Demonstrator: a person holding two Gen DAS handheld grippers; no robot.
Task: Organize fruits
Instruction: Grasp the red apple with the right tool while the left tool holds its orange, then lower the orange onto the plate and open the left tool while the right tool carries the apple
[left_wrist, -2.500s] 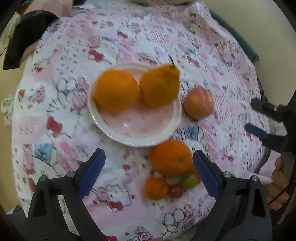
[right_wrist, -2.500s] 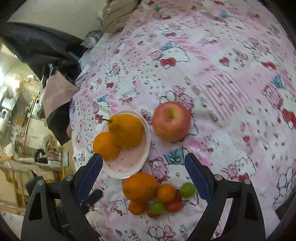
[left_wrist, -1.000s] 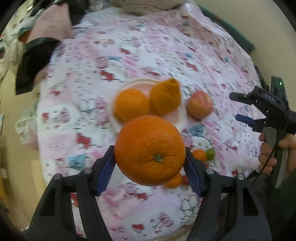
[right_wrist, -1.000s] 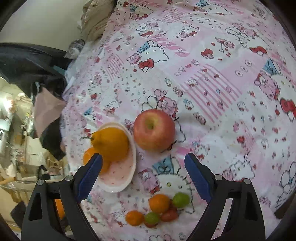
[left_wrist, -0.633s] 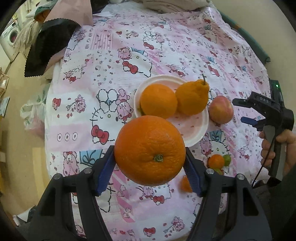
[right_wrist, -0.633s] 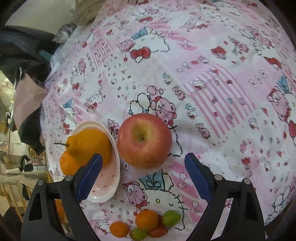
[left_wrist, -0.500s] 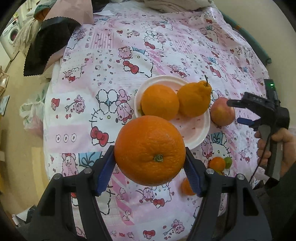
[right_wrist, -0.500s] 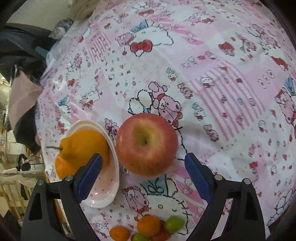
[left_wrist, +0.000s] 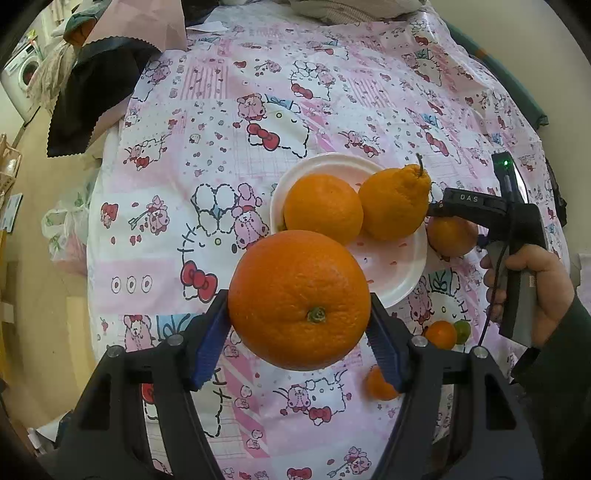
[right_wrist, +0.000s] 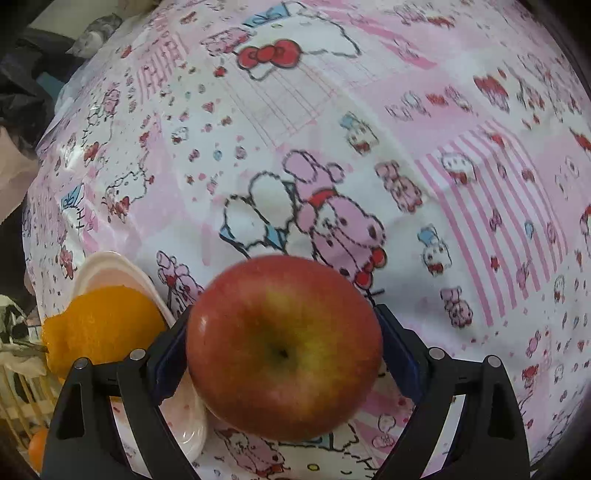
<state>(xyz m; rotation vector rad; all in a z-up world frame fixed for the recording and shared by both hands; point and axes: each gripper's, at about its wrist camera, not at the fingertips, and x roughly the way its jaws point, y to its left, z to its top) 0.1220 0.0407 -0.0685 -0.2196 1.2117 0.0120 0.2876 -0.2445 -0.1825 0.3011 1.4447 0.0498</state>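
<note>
Right now, two hand-held grippers are working over a pink cartoon-print tablecloth (left_wrist: 207, 229). In the left wrist view, the left gripper (left_wrist: 299, 328) is clamping a large orange (left_wrist: 299, 299) between its blue pads, filling the lower centre of the frame. Behind it, in the middle right, a white plate (left_wrist: 391, 273) is already carrying a second orange (left_wrist: 323, 208) and a bumpy, pear-shaped citrus fruit (left_wrist: 393, 206). The free space on that plate is looking tight.

At the right edge, a person's hand (left_wrist: 532, 280) is holding the right gripper (right_wrist: 284, 354). In the right wrist view, its jaws are standing wide on either side of a red apple (right_wrist: 284, 347) at the bottom centre; the pads are looking close to the skin, but they are not yet pressing on it. The apple is lying on the cloth just beside the plate's rim.

Several risks are standing out:
- The held orange may roll off the crowded plate, or knock the fruit already there.
- The right gripper's left finger is sitting near the plate rim and may tip or shove it while closing.
- The round, smooth apple may squirt out of an off-centre grip.

A cluster of small fruits (left_wrist: 445, 334) is waiting at the lower right.
</note>
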